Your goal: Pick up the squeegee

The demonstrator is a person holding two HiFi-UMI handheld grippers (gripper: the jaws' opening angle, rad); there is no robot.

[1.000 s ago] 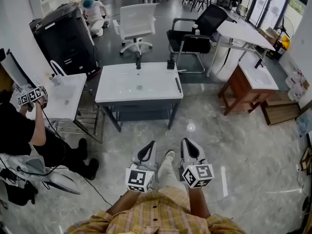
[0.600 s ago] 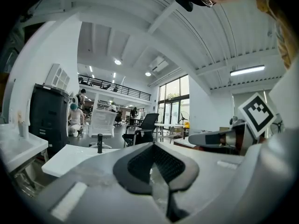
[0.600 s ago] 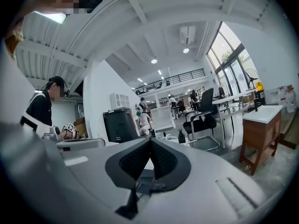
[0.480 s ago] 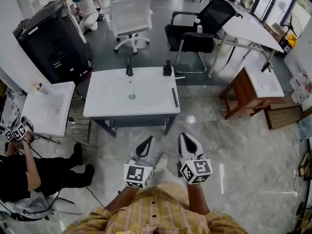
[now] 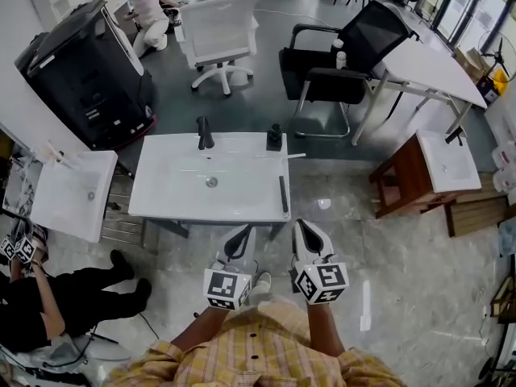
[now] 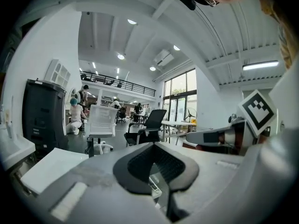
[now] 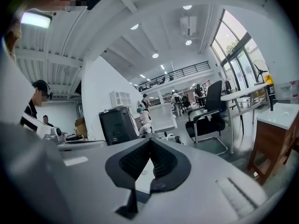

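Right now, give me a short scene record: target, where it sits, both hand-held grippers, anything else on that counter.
target: squeegee, dark bar lying flat
location: right side of the white sink counter, beside the basin
also on counter: faucet and black dispenser, both at the far edge
left hand-held gripper: jaws together, nothing between them, short of the counter's near edge
right hand-held gripper: jaws together, nothing between them, also short of the counter
contact: none, squeegee untouched

Open white countertop [image 5: 177, 192] ahead, faucet [image 5: 202, 132] and small black object [image 5: 275, 138] along its far edge.
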